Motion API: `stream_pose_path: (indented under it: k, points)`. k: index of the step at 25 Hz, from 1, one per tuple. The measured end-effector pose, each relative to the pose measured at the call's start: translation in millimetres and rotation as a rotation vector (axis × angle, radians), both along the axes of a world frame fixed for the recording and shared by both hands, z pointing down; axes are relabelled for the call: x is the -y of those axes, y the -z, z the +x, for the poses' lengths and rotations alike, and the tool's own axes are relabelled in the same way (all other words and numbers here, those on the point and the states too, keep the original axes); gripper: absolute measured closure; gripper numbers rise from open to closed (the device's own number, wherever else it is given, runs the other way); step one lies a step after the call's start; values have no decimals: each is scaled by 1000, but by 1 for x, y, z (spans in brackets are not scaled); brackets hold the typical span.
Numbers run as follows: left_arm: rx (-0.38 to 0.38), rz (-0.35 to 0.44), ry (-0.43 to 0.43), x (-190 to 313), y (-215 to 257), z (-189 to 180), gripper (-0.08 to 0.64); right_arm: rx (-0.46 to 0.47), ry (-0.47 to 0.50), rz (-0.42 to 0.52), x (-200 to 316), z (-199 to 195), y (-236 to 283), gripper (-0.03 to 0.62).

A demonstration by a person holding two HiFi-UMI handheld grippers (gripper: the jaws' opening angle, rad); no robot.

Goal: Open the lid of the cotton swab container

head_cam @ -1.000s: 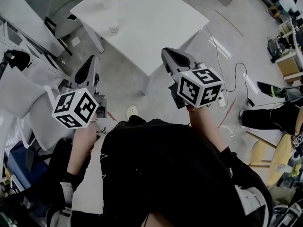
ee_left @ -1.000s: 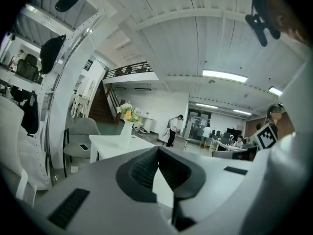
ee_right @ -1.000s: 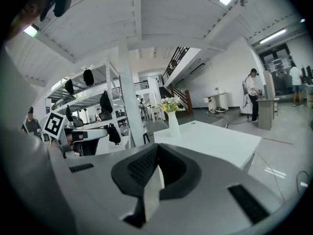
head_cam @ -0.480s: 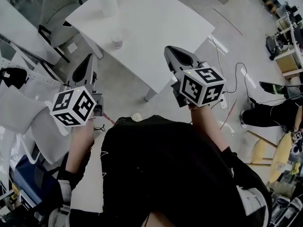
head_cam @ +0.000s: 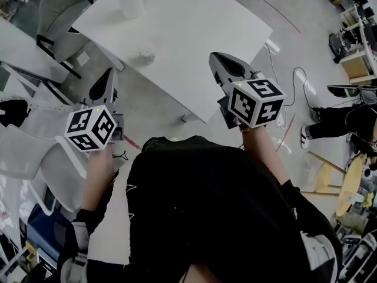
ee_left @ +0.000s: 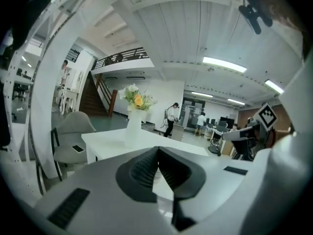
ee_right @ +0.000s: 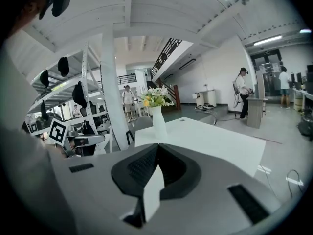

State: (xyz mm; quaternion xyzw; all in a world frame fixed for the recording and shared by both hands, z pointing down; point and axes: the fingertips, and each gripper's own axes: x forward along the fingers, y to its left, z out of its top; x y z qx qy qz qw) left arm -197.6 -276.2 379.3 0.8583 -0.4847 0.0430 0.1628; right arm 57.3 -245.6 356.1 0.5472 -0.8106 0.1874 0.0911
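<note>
White bench carries a small cotton swab container, contents too small to see, and a vase holding flowers. Left gripper and right gripper jaws closed, empty.

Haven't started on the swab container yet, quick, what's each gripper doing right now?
Left gripper: closed, holding nothing.
Right gripper: closed, holding nothing.

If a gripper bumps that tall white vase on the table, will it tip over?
Probably tips easily: the vase is tall and narrow, with flowers on top. It likely slides too, since the table looks smooth.
</note>
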Motion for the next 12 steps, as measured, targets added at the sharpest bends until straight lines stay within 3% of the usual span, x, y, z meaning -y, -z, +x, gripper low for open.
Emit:
stream_pose_path:
  k: [4,12]
  points:
    - [-68,-71,-17,16,-38,-1,549,-42,-29,-31,6,7,-8,588]
    - [-53,-117,-121,35,-90,16,546,-118,-109,-108,-5,34,-29,588]
